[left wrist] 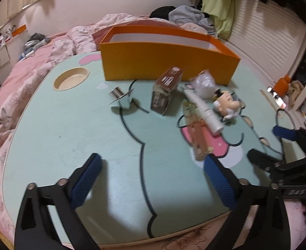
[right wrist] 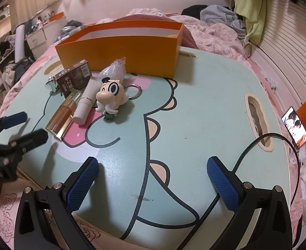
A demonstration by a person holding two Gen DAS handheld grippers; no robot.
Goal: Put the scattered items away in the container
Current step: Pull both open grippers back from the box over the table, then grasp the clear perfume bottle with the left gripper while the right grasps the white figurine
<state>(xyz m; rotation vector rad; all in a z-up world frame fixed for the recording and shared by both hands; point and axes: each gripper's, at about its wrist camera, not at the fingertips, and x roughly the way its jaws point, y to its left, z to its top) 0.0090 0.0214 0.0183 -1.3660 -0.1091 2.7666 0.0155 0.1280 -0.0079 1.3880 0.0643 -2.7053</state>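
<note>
Near edge of the mint-green cartoon-printed surface (right wrist: 205, 95): left hand-held gripper (left wrist: 153, 166) hangs spread wide, holding nothing, with bare board between its blue mesh-textured pads (left wrist: 86, 179). Right hand-held gripper (right wrist: 153, 170) likewise wide and empty over the open right half; a black cable (right wrist: 257, 143) loops across there, passing a slotted handle cutout (right wrist: 257, 120). Mid-surface, left of centre, the clutter is bunched: amber glass bottle (right wrist: 62, 114) lying flat, touching a white tube (right wrist: 86, 102); cream cartoon figurine (right wrist: 110, 96) on a keyring just right of the tube; brown carton (right wrist: 74, 79), crinkled clear wrap (right wrist: 113, 69), small shiny metal piece (right wrist: 50, 85) behind. Far side: orange cardboard box (right wrist: 119, 50), open-topped, white inside; contents cannot be told. Pink quilted bed (left wrist: 28, 79) all round.
</note>
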